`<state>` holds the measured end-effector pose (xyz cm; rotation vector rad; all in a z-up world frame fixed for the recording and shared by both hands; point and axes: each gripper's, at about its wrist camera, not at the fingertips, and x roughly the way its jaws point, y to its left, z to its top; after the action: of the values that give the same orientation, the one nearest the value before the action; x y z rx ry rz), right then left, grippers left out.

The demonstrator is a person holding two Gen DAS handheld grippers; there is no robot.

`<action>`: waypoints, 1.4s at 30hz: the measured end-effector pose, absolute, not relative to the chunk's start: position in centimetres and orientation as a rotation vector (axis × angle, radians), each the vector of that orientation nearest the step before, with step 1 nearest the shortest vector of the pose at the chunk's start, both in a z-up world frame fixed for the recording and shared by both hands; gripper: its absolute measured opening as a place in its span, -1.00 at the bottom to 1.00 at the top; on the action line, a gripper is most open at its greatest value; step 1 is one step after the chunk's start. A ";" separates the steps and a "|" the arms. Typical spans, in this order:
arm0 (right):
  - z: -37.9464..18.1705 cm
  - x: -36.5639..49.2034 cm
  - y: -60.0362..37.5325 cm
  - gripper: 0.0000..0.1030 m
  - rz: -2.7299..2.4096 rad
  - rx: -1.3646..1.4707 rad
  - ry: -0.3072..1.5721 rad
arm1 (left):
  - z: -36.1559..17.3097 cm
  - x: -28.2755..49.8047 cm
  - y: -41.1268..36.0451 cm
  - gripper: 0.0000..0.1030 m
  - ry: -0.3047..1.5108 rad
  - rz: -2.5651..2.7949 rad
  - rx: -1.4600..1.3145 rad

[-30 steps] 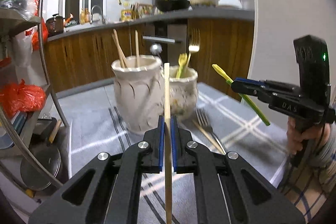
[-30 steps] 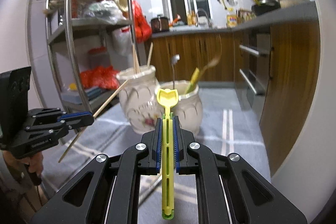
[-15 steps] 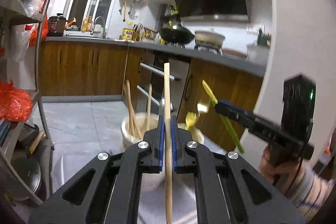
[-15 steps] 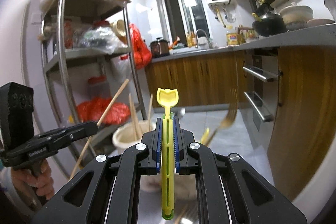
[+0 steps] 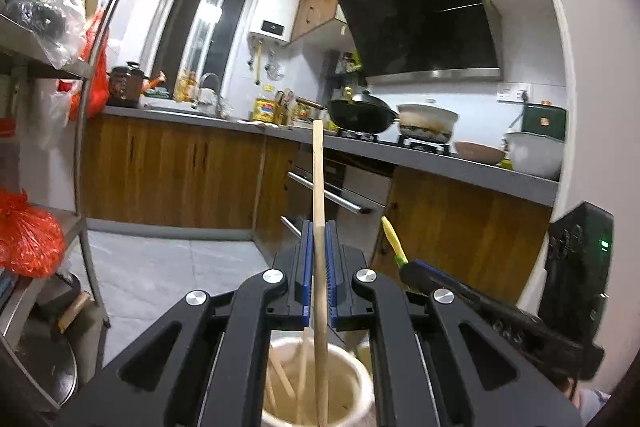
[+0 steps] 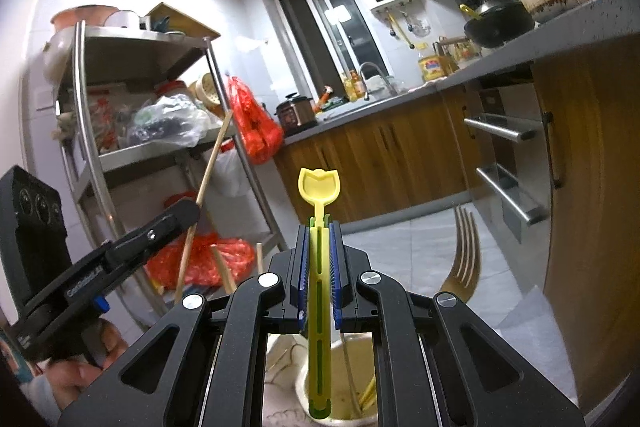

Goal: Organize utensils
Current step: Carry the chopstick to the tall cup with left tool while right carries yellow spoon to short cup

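My left gripper (image 5: 318, 227) is shut on a wooden chopstick (image 5: 319, 187), held upright with its lower end inside a white ceramic jar (image 5: 356, 383) that holds other chopsticks. My right gripper (image 6: 319, 227) is shut on a yellow-green plastic spoon (image 6: 319, 183), held upright with its lower end over the mouth of a second jar (image 6: 360, 351) that holds a gold fork (image 6: 464, 255). Each gripper shows in the other's view, the left one (image 6: 176, 217) with the chopstick (image 6: 208, 179), the right one (image 5: 416, 273) with the spoon (image 5: 392, 239).
A metal shelf rack (image 6: 92, 147) with bags stands to the left. Wooden kitchen cabinets (image 5: 180, 175) and a grey counter (image 5: 440, 163) with a wok and pots run behind. The jars stand on a grey checked cloth, mostly hidden below the grippers.
Both grippers rose and tilted upright over the jars. The chopstick's lower end now sits in the left jar and the spoon's lower end hangs at the right jar's mouth.
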<state>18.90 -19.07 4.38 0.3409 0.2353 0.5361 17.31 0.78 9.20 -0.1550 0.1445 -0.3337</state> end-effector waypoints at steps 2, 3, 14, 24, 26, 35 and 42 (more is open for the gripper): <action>3.9 19.2 -18.8 -0.80 0.531 0.344 0.237 | 8.9 17.7 0.3 -0.89 0.131 -0.311 -0.142; 3.7 19.3 -18.6 -0.80 0.523 0.335 0.235 | 8.7 17.9 0.1 -0.89 0.124 -0.296 -0.130; 2.5 19.1 -16.2 -0.80 0.422 0.161 0.208 | 6.8 17.3 -0.1 -0.89 0.096 -0.268 -0.067; 1.6 17.9 -14.3 -0.80 0.348 -0.031 0.246 | 5.2 15.9 0.8 -0.89 0.150 -0.284 -0.051; 1.5 17.5 -14.3 -0.80 0.351 -0.043 0.257 | 4.8 15.4 1.0 -0.89 0.159 -0.284 -0.048; 0.8 16.8 -14.9 -0.80 0.394 -0.036 0.337 | 3.3 14.1 1.5 -0.89 0.176 -0.278 -0.041; 0.5 16.8 -15.0 -0.80 0.421 -0.019 0.362 | 2.9 14.2 1.6 -0.89 0.195 -0.291 -0.050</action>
<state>16.81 -15.02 0.46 -0.0190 0.3618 0.4210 14.18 1.56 2.87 -0.0502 0.1951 -0.2912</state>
